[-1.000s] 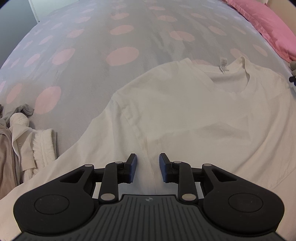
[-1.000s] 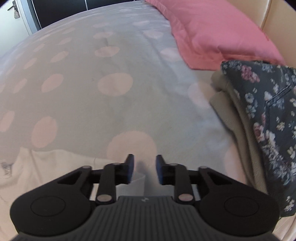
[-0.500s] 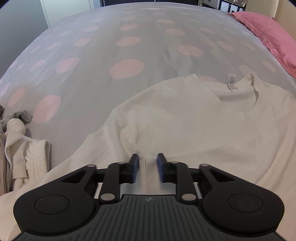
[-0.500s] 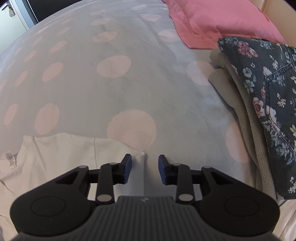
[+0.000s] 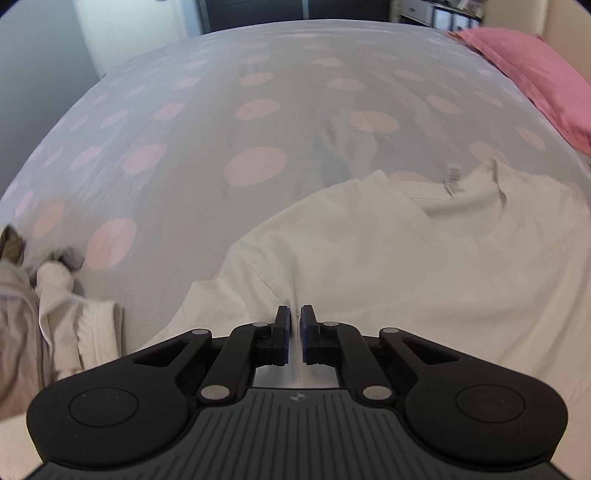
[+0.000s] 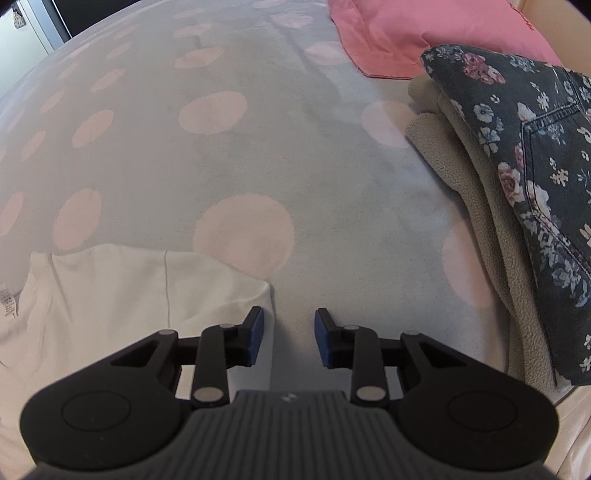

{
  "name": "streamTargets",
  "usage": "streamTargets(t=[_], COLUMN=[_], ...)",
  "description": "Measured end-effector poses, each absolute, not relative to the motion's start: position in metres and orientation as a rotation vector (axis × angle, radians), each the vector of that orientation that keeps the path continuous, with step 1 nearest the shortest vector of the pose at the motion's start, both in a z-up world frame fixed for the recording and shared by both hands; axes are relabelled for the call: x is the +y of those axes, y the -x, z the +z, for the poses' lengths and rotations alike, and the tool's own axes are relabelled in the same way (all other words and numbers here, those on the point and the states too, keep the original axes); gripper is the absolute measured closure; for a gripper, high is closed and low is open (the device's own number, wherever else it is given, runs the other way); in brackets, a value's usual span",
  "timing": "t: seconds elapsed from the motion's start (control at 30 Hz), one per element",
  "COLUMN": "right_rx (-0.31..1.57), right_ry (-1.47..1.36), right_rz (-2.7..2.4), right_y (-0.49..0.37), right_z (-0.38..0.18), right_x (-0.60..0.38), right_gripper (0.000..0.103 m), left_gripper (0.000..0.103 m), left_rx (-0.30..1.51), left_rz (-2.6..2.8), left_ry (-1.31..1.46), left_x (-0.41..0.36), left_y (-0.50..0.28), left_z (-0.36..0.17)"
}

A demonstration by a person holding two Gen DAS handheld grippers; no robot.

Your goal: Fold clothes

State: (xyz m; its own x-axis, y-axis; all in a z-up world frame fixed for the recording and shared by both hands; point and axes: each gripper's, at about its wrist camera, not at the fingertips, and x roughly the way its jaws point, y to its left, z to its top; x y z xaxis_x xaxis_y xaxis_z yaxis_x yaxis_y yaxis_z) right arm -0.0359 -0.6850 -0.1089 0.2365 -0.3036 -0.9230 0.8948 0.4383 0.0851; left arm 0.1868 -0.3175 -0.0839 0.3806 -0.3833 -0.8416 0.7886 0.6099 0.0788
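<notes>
A white shirt point(image 5: 369, 258) lies flat on the bed point(image 5: 221, 110), its neck opening with the label point(image 5: 453, 181) facing away from the cameras. The bed cover is pale grey with large pink dots.

The left claw point(image 5: 294, 320) sits low over the shirt near the seam where sleeve meets body. Its jaws are closing and nearly together, with a raised ridge of white cloth pinched between the blue pads point(image 5: 282, 325). The fabric puckers up into the narrow gap and creases run toward it from the shoulder.

The right claw point(image 6: 288, 332) hovers at the shirt's other sleeve point(image 6: 221, 291). Its jaws are spread and closing slightly, and no cloth is gripped. The left pad point(image 6: 255, 332) stands over the sleeve's edge, while the right pad stands over bare bed cover; the sleeve hem runs just inside the gap on the left. Whether the pad touches the cloth cannot be told.

In the left wrist view, a heap of pale, crumpled clothes point(image 5: 55, 306) lies at the left edge of the bed, apart from the shirt. In the right wrist view, a stack point(image 6: 517, 184) sits at the right: a dark floral garment on top of a beige fleecy one. A pink pillow point(image 6: 406, 33) lies behind that stack at the head of the bed.
</notes>
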Motion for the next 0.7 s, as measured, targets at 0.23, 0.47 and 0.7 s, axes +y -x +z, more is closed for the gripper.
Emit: streamTargets(t=[0.23, 0.47, 0.7], right_rx=[1.010, 1.016, 1.022], right_ry=[-0.734, -0.722, -0.707], right_rz=[-0.925, -0.914, -0.909], right_y=[0.034, 0.032, 0.031], right_z=[-0.108, -0.109, -0.109], right_x=[-0.685, -0.682, -0.680], right_gripper=[0.069, 0.069, 0.069], left_gripper=[0.097, 0.084, 0.094], left_rx=[0.893, 0.899, 0.865], left_rz=[-0.865, -0.906, -0.843], left_ry=[-0.487, -0.443, -0.602], left_x=[-0.306, -0.306, -0.313], left_y=[-0.190, -0.192, -0.178], left_z=[-0.072, -0.069, -0.089])
